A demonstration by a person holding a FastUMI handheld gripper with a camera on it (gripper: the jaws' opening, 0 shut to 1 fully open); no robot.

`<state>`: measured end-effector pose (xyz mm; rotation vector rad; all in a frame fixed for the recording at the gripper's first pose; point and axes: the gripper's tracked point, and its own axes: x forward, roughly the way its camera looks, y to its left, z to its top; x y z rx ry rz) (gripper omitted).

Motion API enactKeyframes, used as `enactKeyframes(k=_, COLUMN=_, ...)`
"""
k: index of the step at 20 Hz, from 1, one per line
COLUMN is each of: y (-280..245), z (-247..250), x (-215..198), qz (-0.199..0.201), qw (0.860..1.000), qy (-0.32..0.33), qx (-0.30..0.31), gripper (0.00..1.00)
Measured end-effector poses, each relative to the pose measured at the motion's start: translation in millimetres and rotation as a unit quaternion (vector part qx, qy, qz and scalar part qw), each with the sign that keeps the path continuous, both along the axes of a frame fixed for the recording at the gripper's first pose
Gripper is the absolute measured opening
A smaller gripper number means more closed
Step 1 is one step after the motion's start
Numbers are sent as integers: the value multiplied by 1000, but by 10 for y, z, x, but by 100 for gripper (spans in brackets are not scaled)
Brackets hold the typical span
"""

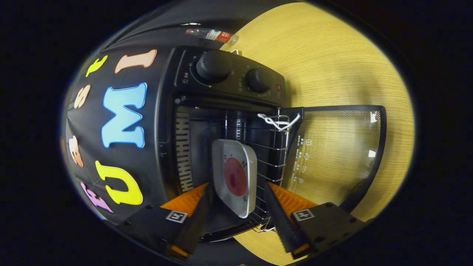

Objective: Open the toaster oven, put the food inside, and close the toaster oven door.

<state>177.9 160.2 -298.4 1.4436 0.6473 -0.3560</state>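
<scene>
The black toaster oven (229, 87) stands with its glass door (332, 147) swung fully open over the wooden table. Inside, a white square plate (221, 155) carrying a round red piece of food (235, 176) rests on the wire rack (275, 147). My gripper (238, 183) is open at the oven's mouth, and its two fingers straddle the near end of the plate. A narrow gap shows between the plate's edge and one finger, so both fingers are not pressing on it.
Two knobs (213, 65) sit on the oven's control panel. A white cord (279, 123) is tied at the rack's front corner by the door hinge. A plastic bottle (212, 34) lies behind the oven. The wooden table (325, 62) stretches beyond the door.
</scene>
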Motion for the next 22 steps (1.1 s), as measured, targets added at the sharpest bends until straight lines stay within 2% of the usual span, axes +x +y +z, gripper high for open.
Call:
enactKeyframes(k=3, y=30, z=57, x=-242, qz=56, qw=997, qy=-7, qx=-50, gripper=97)
enactKeyframes(k=6, y=80, z=60, x=-489, qz=118, qw=990, qy=-8, qx=-82, gripper=97)
enactKeyframes(k=9, y=-49, z=105, x=-630, qz=143, qw=983, qy=-17, qx=-118, gripper=97)
enactKeyframes(k=11, y=-94, z=128, x=-727, qz=175, qw=972, qy=-22, qx=-153, gripper=97)
enactKeyframes(k=15, y=-147, z=127, x=-936, qz=261, qw=934, qy=-38, qx=-241, gripper=97)
enactKeyframes(k=22, y=-65, z=-142, x=-1344, qz=409, qw=845, qy=-26, qx=-344, gripper=97)
